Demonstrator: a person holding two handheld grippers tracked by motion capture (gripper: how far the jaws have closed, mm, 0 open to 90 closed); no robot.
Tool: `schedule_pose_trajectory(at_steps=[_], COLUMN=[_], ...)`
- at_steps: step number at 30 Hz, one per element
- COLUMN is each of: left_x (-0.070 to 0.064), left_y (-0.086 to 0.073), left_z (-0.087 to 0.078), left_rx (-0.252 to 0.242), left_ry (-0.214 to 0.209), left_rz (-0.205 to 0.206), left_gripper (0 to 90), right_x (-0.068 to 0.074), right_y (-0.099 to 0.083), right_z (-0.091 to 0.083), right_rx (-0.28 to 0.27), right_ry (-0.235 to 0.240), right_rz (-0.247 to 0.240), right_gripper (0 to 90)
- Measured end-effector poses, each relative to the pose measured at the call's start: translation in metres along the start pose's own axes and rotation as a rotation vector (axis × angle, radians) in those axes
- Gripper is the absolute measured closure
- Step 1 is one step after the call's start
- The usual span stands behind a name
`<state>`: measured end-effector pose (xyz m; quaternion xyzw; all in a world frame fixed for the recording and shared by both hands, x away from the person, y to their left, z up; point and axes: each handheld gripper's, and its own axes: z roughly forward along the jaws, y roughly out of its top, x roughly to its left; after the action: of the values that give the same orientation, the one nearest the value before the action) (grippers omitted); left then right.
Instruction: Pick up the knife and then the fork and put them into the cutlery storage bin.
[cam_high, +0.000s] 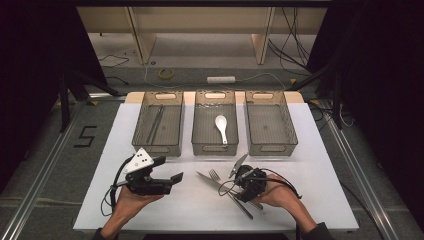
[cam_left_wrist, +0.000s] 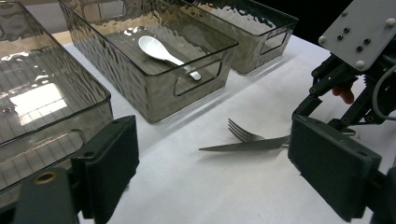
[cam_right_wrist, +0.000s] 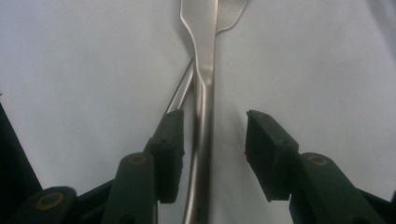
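The right tongs (cam_right_wrist: 212, 149) stand part open astride the fork (cam_right_wrist: 204, 88) handle, gripping nothing yet; fork and knife (cam_left_wrist: 243, 146) lie crossed on the table (cam_high: 165, 205), at 6 o'clock of the middle bin (cam_high: 198, 135). Next, I judge: close on the fork alone. The left tongs (cam_left_wrist: 215, 163) hover wide open, empty.

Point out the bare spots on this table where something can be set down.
Free: the white table right of the right bin, and its near edge between the left gripper and right gripper. Crowded: around the knife and fork, and the middle bin holding the white spoon.
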<state>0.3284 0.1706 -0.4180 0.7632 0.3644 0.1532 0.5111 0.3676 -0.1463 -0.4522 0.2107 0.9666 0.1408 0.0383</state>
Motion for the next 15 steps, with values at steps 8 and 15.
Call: schedule_pose_trajectory(at_steps=[8,15], left_x=[0.0000,-0.0004], left_y=[0.0000,-0.0001], left_z=[0.0001,0.0004], left_rx=[0.001,0.004], left_ry=[0.002,0.000], left_rz=[0.001,-0.002], left_gripper=[15.8,15.8], right_x=[0.0032,0.0046], right_y=[0.0016,0.0032], right_z=[0.0052,0.0074], right_rx=[0.025,0.039], right_ry=[-0.008,-0.005], right_rz=[-0.012,-0.009], right_gripper=[63.3,68.3])
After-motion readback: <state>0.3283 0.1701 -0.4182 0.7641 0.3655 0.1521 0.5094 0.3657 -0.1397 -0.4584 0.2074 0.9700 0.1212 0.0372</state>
